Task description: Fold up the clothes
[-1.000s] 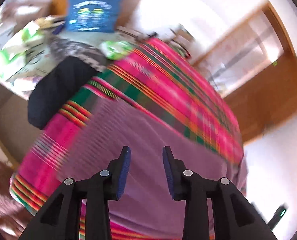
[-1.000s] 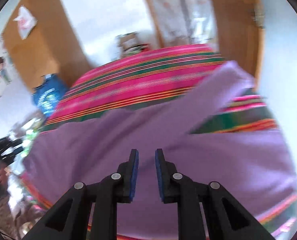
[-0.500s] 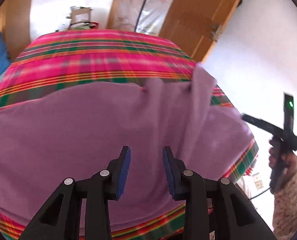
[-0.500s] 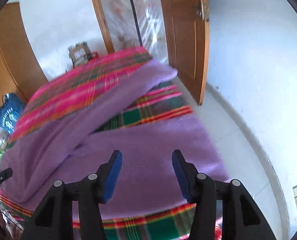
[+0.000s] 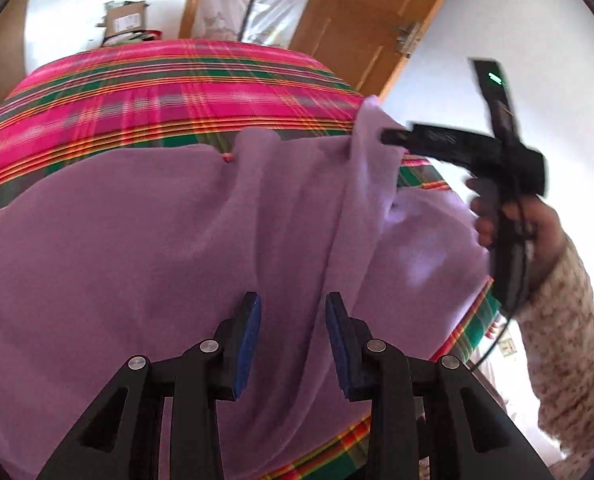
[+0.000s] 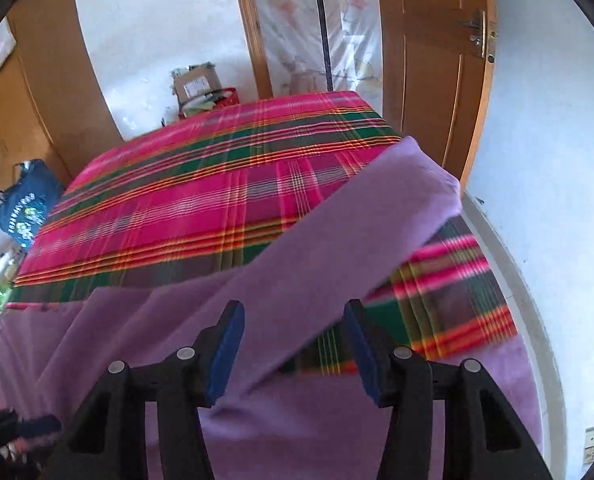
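i see the soft lilac fleece garment (image 5: pixel 145 240) spread rumpled over the pink plaid bedspread (image 6: pixel 185 208), beneath both grippers; left gripper (image 5: pixel 293 344) parted, empty; right gripper (image 6: pixel 293 344) just sprang wide, empty.

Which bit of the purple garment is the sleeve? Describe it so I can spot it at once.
Start at the pink-and-green plaid bedspread. The purple garment covers its near end. The sleeve is the long purple band running diagonally toward the wooden door, the only part stretched out across bare plaid.

plaid bedcover (image 6: pixel 201 208), wooden door (image 6: pixel 429 80) (ajar), blue bag (image 6: pixel 27 204)
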The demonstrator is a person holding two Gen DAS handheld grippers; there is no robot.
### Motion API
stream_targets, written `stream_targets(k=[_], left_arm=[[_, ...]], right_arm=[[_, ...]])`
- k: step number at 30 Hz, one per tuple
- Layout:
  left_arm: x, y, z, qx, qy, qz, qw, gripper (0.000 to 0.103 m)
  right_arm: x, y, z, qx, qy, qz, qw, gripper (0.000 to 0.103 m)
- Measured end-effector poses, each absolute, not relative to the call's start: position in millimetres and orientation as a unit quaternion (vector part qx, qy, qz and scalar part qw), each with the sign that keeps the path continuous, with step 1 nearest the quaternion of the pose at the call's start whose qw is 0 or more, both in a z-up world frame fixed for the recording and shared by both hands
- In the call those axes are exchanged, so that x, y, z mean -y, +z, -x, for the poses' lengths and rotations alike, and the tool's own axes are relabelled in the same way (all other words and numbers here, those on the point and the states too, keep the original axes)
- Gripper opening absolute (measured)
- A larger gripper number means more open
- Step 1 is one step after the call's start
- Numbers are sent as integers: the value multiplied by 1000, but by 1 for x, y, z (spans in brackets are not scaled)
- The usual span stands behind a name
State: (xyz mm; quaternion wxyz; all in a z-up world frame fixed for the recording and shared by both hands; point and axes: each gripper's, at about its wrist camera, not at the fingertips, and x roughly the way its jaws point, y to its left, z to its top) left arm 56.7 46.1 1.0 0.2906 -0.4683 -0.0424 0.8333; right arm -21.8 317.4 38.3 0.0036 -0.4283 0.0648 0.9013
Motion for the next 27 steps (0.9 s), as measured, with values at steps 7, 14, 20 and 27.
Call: stream_targets(k=[7, 14, 20, 27], left_arm=[[-50, -6, -53, 50, 812, 483, 323, 34], [-51, -6, -53, 54, 810, 482, 330, 34], [-50, -6, -53, 56, 809, 481, 332, 34], [-53, -7, -52, 52, 813, 478, 328, 34]], right_arm=[[-301, 28, 63, -47, 892, 449, 22, 53], [-292, 16, 88, -32, 877, 478, 42, 52], [-298, 12, 89, -34, 873, 482, 67, 32], [-307, 18, 83, -47, 882, 466, 62, 7]])
